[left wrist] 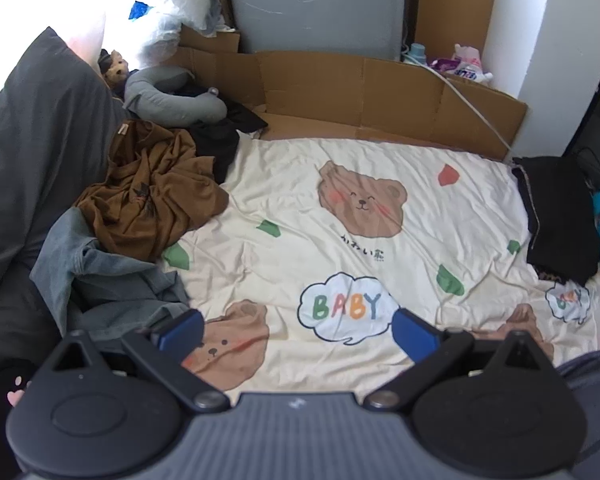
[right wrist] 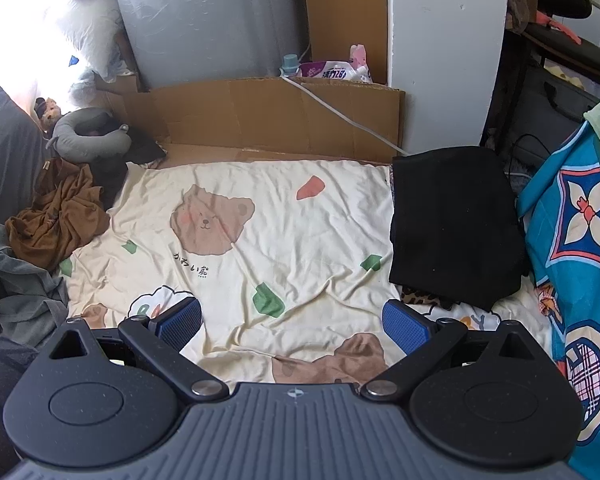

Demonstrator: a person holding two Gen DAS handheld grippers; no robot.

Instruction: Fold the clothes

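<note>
The left gripper [left wrist: 298, 330] hangs with its blue pads spread wide and nothing between them, above the cream bear-print sheet [left wrist: 340, 248]; the right gripper [right wrist: 292, 322] is splayed the same way, also empty, over that sheet's nearer half. Both seem parked over the bare middle — likely the working space for folding.

Out from the left gripper lies the heap of loose clothes: a grey-blue garment [left wrist: 100, 276] just beside its left finger, a crumpled brown garment [left wrist: 152, 200] behind it, then something black [left wrist: 216, 144] by the grey neck pillow [left wrist: 172, 100]. At the sheet's far right edge a black garment [right wrist: 452, 224] lies flat and squared, as a folded piece would, with a leopard-print cloth [right wrist: 424, 298] peeking from under it.

Only the right view shows that leopard edge clearly, and the blue patterned fabric [right wrist: 572, 240] beside the stack. The left view gives the loose heap larger, with the brown garment's neck label [left wrist: 121, 130]. A cardboard wall [left wrist: 380, 92] backs the bed.
</note>
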